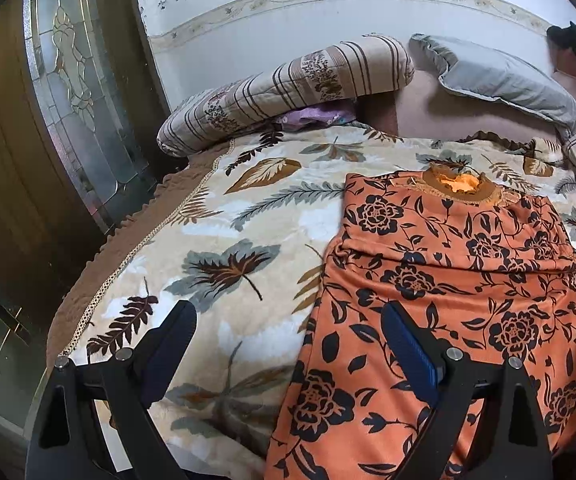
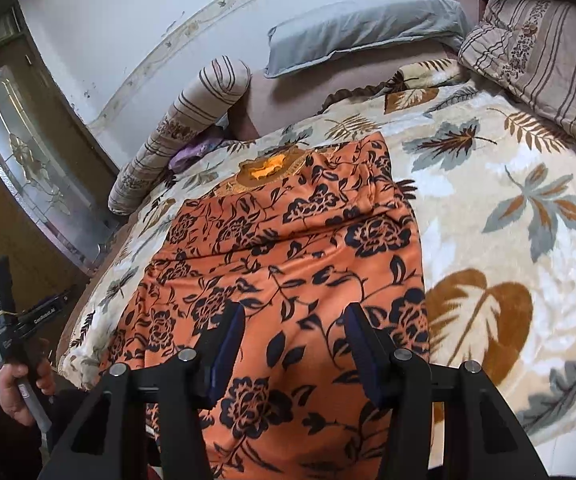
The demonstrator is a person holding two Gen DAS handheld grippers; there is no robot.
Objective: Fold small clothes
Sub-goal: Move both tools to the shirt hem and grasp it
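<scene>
We find the orange top (image 1: 447, 280) lying flat on the bed's blanket (image 1: 224, 216), sides already folded in. Left gripper (image 1: 288, 344) and right gripper (image 2: 295, 344) hover wide, empty. Best pinch both hem corners evenly (avoiding the blanket) before folding toward the collar.

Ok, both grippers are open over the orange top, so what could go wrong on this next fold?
1. The orange floral top hangs over the near bed edge; a loose pinch could let it slide off.
2. The left gripper straddles the top's edge, so it may also catch the plush leaf blanket.
3. The right gripper sits mid-fabric and might grab only the upper layer, undoing the fold already made.
</scene>
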